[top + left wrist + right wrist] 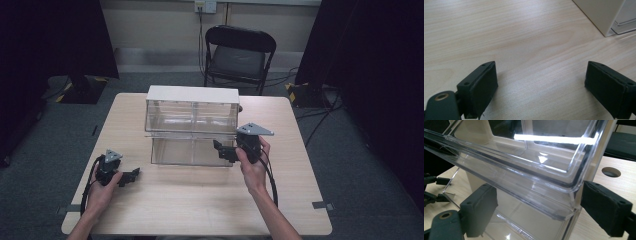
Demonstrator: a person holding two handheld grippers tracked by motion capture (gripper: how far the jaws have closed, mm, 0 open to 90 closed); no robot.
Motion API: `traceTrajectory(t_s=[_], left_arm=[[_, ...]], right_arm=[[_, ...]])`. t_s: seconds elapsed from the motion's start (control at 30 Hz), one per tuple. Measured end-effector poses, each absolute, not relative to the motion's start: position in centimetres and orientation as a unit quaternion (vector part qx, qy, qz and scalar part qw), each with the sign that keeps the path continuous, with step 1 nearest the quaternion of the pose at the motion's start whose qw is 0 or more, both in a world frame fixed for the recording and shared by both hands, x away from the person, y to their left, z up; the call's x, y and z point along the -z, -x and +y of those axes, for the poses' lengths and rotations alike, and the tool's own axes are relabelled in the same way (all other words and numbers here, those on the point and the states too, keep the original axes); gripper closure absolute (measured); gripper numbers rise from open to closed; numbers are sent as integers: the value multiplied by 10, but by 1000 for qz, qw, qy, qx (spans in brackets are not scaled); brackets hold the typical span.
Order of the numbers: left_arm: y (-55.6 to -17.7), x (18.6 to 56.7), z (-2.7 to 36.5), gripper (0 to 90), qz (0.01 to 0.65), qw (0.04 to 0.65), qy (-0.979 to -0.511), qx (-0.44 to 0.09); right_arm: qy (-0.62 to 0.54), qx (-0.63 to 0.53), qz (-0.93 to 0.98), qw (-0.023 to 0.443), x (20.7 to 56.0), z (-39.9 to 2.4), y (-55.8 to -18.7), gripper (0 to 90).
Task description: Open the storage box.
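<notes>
I have the right gripper point(226, 150) up at the right front corner of the clear drawer box point(192, 125), with its jaws spread wide. In the right gripper view the two black pads sit either side of the lower drawer's point(524, 195) corner, and I can't see either pad touching the plastic. I judge it is held there to reach that drawer's front edge, since the jaws point at the part that sticks out furthest. The right hand point(252, 167) wraps the gripper body from behind, which keeps the wrist clear of the box.

The left gripper point(131, 176) rests low on the table point(200, 200) to the left of the box and well apart from it, jaws also spread, with nothing between them but bare wood. In the left gripper view the white side of the box shows at the top right corner. I take this as a waiting pose, out of the way.

The box stands in the middle of the table, white top, two rows of see-through drawers, the lower row standing forward of the upper one. The drawers look empty, though glare makes that hard to confirm. A round hole point(611, 171) in the tabletop lies just beyond the box on the right. Behind the table stands a black folding chair point(239, 52). Nothing lies between the right gripper and the drawer.
</notes>
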State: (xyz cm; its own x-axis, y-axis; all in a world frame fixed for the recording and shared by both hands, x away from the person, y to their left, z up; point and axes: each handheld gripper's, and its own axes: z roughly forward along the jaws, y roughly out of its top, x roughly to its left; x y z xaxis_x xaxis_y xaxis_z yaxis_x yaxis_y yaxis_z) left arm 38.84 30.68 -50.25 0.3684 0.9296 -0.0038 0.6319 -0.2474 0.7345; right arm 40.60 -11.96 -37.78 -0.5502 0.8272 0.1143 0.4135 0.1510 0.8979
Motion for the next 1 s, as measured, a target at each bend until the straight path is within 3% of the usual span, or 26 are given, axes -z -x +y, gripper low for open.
traceTrajectory(t_s=[1.0], left_arm=[[-388, 502, 307, 106, 515, 333, -757, -224]], right_arm=[[-426, -497, 727, 206, 378, -120, -406, 132]])
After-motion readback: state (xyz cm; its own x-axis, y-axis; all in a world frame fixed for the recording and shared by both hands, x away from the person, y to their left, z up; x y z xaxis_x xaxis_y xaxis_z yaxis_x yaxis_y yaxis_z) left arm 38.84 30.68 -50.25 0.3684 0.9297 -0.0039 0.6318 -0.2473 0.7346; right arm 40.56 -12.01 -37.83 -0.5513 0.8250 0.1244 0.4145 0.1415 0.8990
